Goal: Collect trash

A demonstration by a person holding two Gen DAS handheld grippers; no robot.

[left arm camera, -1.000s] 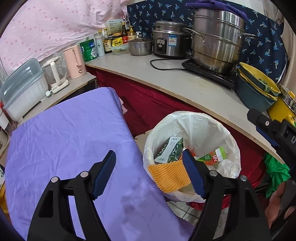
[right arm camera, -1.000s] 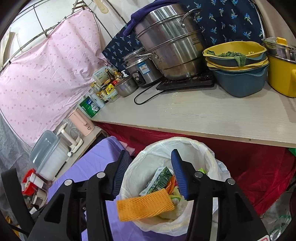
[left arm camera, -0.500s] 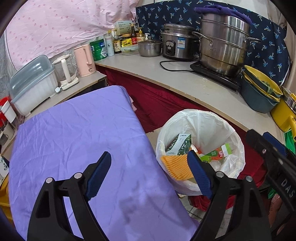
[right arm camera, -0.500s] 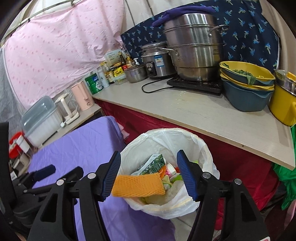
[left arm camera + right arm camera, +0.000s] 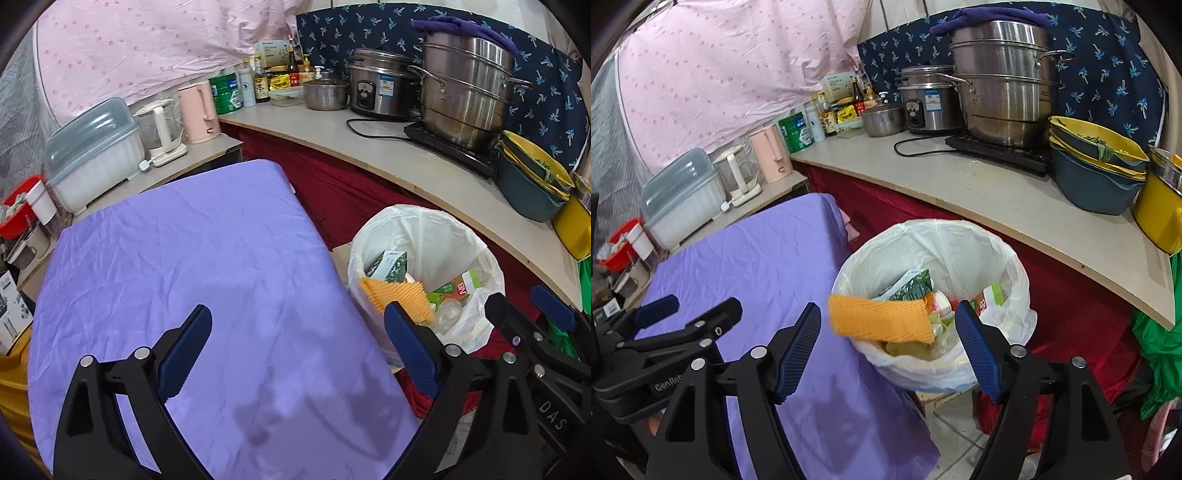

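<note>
A bin lined with a white bag [image 5: 934, 229] [image 5: 424, 221] stands on the floor between the purple-clothed table [image 5: 184, 258] [image 5: 768, 258] and the counter. An orange foam net [image 5: 882, 319] [image 5: 395, 295] lies across its near rim on top of the trash, beside a green carton [image 5: 912, 286] [image 5: 386, 264]. My right gripper [image 5: 888, 332] [image 5: 524, 314] hangs in front of the bin. Its jaws are opening and the pads stand clear of the net. Over the purple cloth, my left gripper [image 5: 299, 332] [image 5: 687, 314] is also opening, with nothing between its fingers.
The curved counter [image 5: 997, 192] behind the bin carries a steel steamer pot [image 5: 1004, 81], a rice cooker [image 5: 927, 103], stacked bowls [image 5: 1097, 166] and bottles. A lidded white box [image 5: 92, 155] and kettles sit on a shelf to the left. Red cloth [image 5: 1071, 295] hangs under the counter.
Both grippers have opened wider and drawn back from the bin towards the purple table. The right gripper has rolled level. The orange net stays on the bin's rim.
</note>
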